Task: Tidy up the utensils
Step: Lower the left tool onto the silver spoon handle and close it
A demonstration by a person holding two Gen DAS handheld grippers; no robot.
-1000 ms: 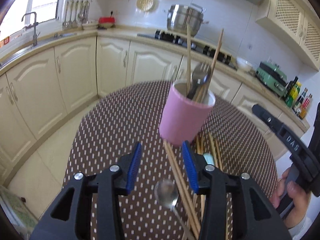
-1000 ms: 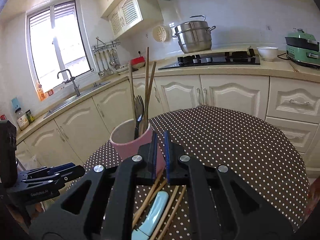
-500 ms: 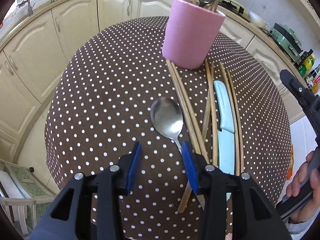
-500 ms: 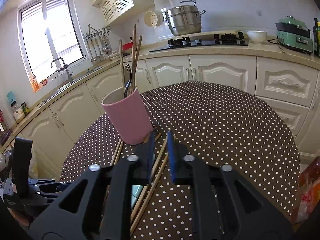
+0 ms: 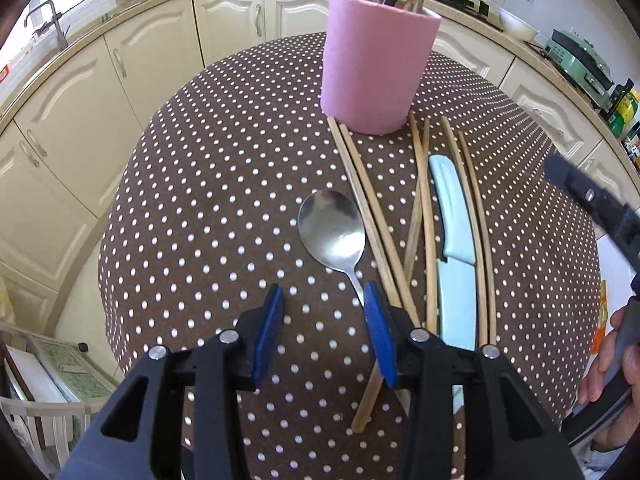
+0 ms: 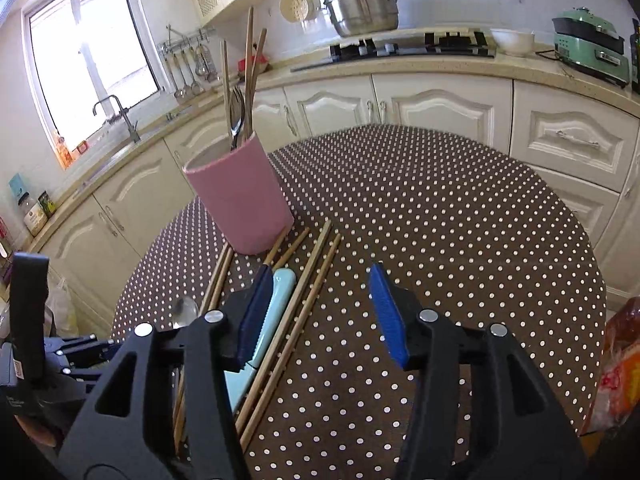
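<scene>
A pink holder (image 5: pixel 376 64) (image 6: pixel 244 200) stands on the dotted table with chopsticks, a spoon and a fork in it. In front of it lie several wooden chopsticks (image 5: pixel 364 196) (image 6: pixel 308 292), a light blue knife (image 5: pixel 452 216) (image 6: pixel 276 304) and a steel spoon (image 5: pixel 332 232) (image 6: pixel 185 308). My left gripper (image 5: pixel 323 292) hangs open just above the spoon's handle, which runs along the inside of its right finger. My right gripper (image 6: pixel 320 272) is opening over two chopsticks that lie between its fingers, untouched; the knife sits by its left finger.
The round table (image 6: pixel 460 220) carries a brown cloth with white dots. Cream cabinets and a counter with a hob and a steel pot (image 6: pixel 360 4) curve behind it. An orange bag (image 6: pixel 620 360) sits at the right edge. A hand (image 5: pixel 616 368) holds the right gripper's grip.
Both grippers came down and tipped toward the table. The left one now looks down on the spoon. The right one's jaws went from shut to wide apart.
</scene>
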